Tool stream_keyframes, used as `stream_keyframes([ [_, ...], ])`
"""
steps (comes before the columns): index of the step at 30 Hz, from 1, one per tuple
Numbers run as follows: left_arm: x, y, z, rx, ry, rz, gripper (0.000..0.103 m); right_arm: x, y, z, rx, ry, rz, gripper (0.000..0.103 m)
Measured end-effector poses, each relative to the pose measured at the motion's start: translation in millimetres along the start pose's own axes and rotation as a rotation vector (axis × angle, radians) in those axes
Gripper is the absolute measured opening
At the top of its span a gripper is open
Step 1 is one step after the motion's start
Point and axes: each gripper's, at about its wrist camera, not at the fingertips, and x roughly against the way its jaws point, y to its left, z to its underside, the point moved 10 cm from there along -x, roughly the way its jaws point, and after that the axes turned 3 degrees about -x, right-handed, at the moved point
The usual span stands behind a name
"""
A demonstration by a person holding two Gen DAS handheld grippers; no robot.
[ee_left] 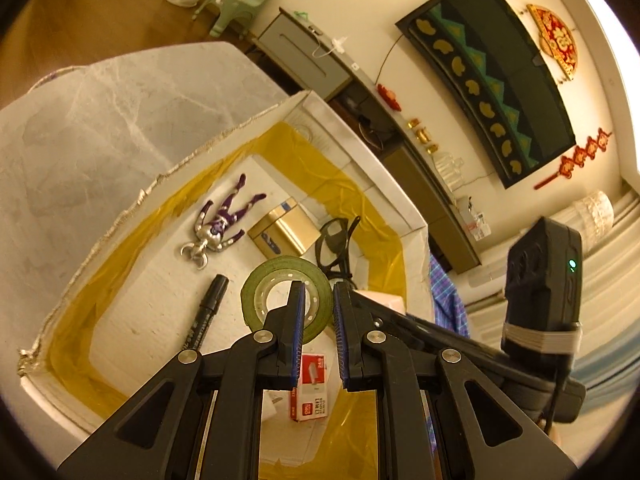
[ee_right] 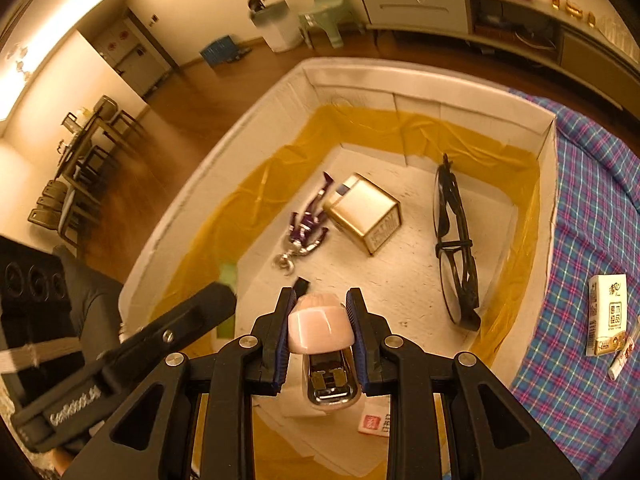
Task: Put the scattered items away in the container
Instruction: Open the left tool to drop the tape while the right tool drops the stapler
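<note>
Right tongs (ee_right: 319,322) clamped on pink stapler (ee_right: 320,330), long axis along fingers, hovering over box (ee_right: 548,152) interior; bare floor of box directly below and ahead. Left tongs (ee_left: 318,320) parted, holding nothing, over tape roll (ee_left: 256,284) already in box. Right nearer drop.

White foam container (ee_right: 546,148), open-topped, its inner walls lined with yellow film. On its floor: a purple-and-silver figurine (ee_right: 306,226) lying flat; a gold box (ee_right: 366,212) tipped on its side just beside it; black glasses (ee_right: 456,248) near the right wall; a green tape roll (ee_left: 286,298) lying flat; a black marker (ee_left: 206,310) beside the roll; a red-and-white staples box (ee_left: 312,388). A pink stapler (ee_right: 322,330) is clamped above the floor. A white tissue pack (ee_right: 606,314) lies outside on the plaid cloth.
</note>
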Motion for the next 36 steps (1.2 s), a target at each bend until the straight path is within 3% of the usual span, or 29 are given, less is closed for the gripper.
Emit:
stream_keyframes([
  [4,-2,-2,2,-0.008,0.014,-0.021,0.032,-9,-11,-3,-0.027,0.022,0.026,0.03],
  [15,11,-5,-4,0.015,-0.006,-0.042,0.035,8,-1,8,0.004,-0.009,0.008,0.031],
  [27,51,-48,-4,-0.129,-0.088,-0.096,0.037,50,12,38,0.037,-0.052,-0.054,0.048],
  [36,73,-82,-1,-0.25,-0.172,-0.128,0.037,101,19,58,0.075,-0.158,-0.099,0.051],
])
